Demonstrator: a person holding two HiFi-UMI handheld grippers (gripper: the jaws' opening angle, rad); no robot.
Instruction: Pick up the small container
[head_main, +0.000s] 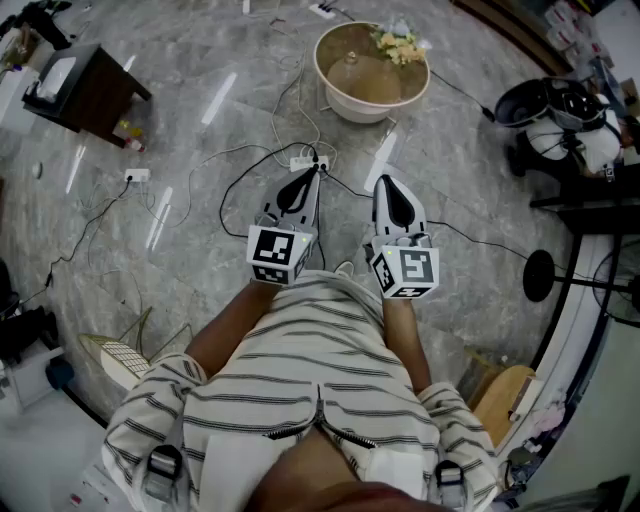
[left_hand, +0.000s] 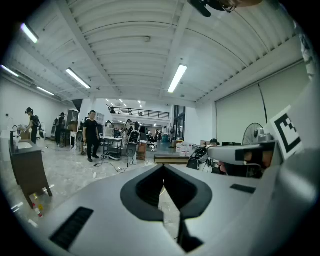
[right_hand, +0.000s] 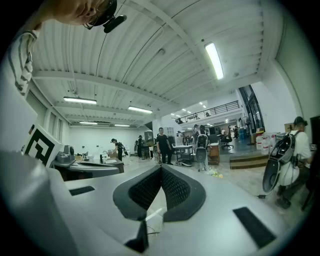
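Both grippers are held side by side close to the person's striped shirt, pointing out level over the floor. My left gripper has its jaws closed together with nothing between them; in its own view the tips meet at my left gripper. My right gripper is likewise shut and empty, seen up close as my right gripper. No small container can be picked out for certain in any view.
A round table with a glass top and flowers stands ahead. Cables and a power strip lie on the grey floor. A dark cabinet with small bottles at its foot is far left. People stand in the hall.
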